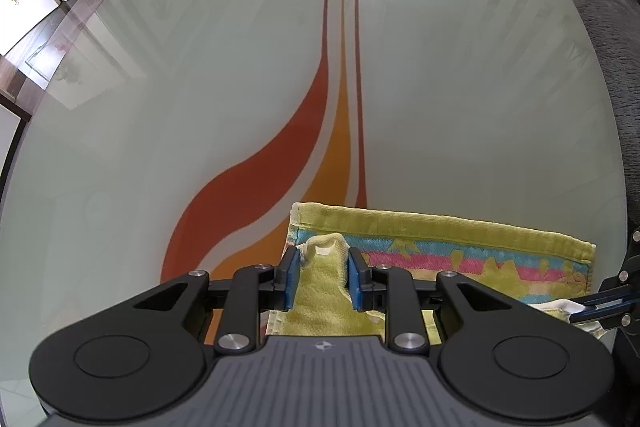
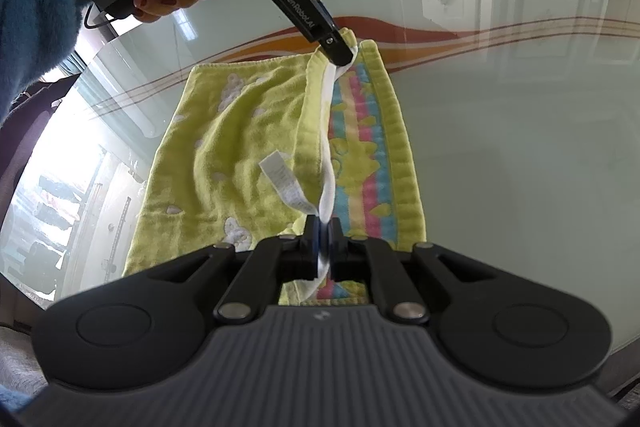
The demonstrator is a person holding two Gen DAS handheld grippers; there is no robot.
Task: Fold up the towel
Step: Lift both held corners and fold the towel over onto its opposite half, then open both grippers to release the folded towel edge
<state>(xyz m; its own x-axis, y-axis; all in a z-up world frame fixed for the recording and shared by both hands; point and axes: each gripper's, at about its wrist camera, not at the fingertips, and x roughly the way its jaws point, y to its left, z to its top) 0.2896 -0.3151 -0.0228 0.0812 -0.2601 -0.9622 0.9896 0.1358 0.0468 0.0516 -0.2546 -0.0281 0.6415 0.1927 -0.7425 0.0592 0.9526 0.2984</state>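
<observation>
Folding's mid-way: yellow-green towel (image 2: 256, 147) lies on the glass table (image 2: 520, 147), one layer doubled over, striped border still bare along the far hem. Right gripper (image 2: 321, 247) is clamped tight on the white-edged hem at the near corner. Left gripper (image 1: 322, 275) sits at the other corner of that same hem, pads parted a little, fabric bunched between them; whether they pinch it I can't tell. From the right gripper the hem runs toward 12 o'clock to the left one, so that's the long axis. Next move likely needs both corners carried together over the striped border.
</observation>
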